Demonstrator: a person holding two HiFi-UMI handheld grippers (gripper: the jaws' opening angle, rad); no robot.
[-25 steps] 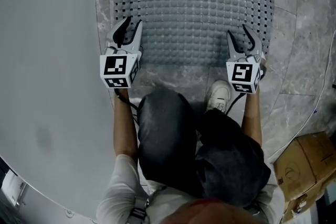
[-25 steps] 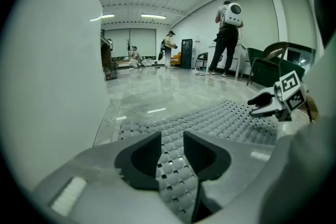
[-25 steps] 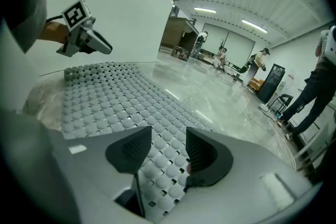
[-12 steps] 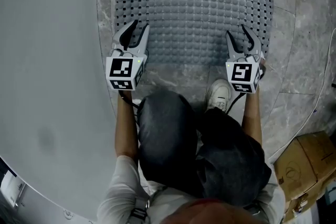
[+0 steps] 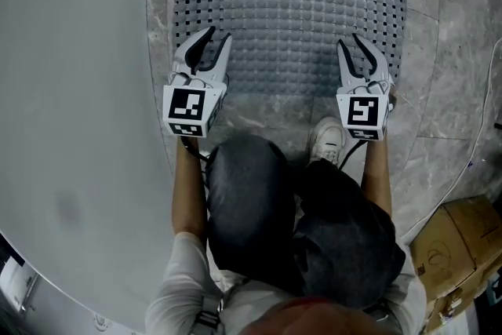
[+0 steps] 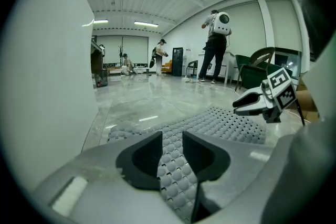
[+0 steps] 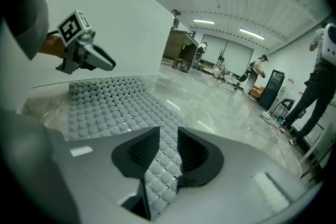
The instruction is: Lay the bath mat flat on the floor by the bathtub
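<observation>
**Both claws off the mat; mat flat beside the tub**

Left claw [image 5: 219, 35]: jaws stand wide and have just closed a little. Nothing is pinched; only the mat's studs show through the gap below.

Right claw [image 5: 348, 41]: jaws are narrower, having just closed part way. A slim gap remains between the pads, with nothing gripped in it.

Both claws hang over the mat's near edge, one towards each near corner, tips angled down and away from the person.

Bath mat [image 5: 290, 12]: grey, studded and perforated. It lies flat on the marbled floor [image 5: 447, 51], with its left edge just beside the curved white bathtub [image 5: 70, 90].

The person crouches behind the claws, with one white shoe [image 5: 328, 139] just short of the mat's near edge. A cardboard box [image 5: 455, 247] sits well apart, off to the person's right.
</observation>
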